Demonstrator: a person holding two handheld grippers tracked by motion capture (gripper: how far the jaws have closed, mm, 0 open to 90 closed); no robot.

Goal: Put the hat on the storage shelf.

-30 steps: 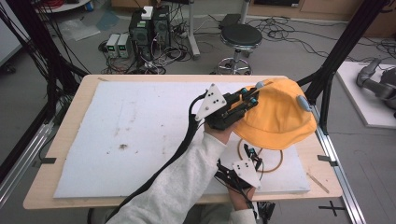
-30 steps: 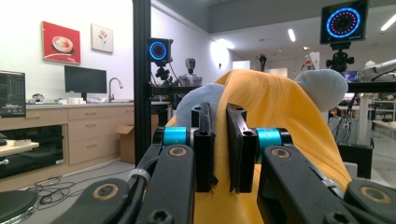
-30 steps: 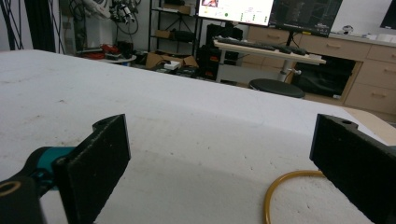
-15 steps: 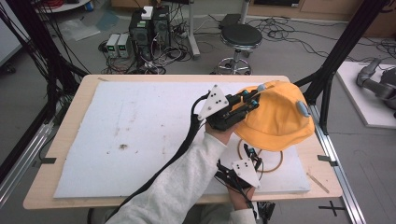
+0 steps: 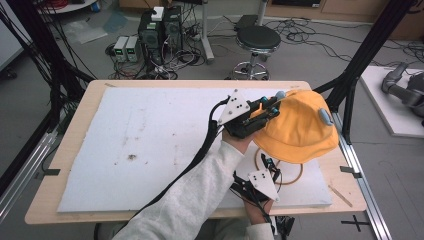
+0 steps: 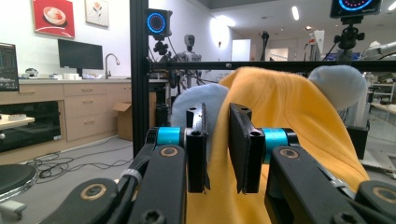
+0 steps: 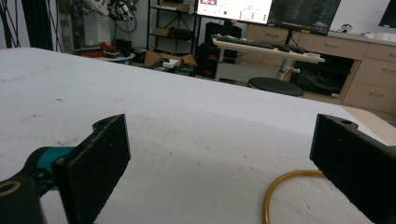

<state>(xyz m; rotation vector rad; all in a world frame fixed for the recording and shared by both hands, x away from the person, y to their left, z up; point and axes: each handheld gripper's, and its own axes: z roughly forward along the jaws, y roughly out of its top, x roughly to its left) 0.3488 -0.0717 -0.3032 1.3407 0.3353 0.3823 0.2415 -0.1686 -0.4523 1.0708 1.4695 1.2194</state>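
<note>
A yellow hat (image 5: pixel 300 127) with pale blue ears (image 5: pixel 325 116) sits at the right of the white foam board (image 5: pixel 150 140), over a yellow ring (image 5: pixel 295 177). My left gripper (image 5: pixel 272 107) is at the hat's left edge. In the left gripper view its jaws (image 6: pixel 217 144) have just been opening. A narrow gap stands between the pads, with the hat's fabric (image 6: pixel 289 121) in and behind it and not pinched. My right gripper (image 5: pixel 265 167) rests low on the foam near the front edge. Its jaws (image 7: pixel 219 163) are wide open and empty, with the ring (image 7: pixel 280 186) just ahead.
The foam board covers most of a wooden table (image 5: pixel 65 210). Black frame posts (image 5: pixel 350 90) stand at the table's right and left sides. A stool (image 5: pixel 257 37) and electronics with cables lie on the floor beyond the far edge.
The hat has settled slightly lower and to the right over the ring. Both hands have stayed almost in place.
</note>
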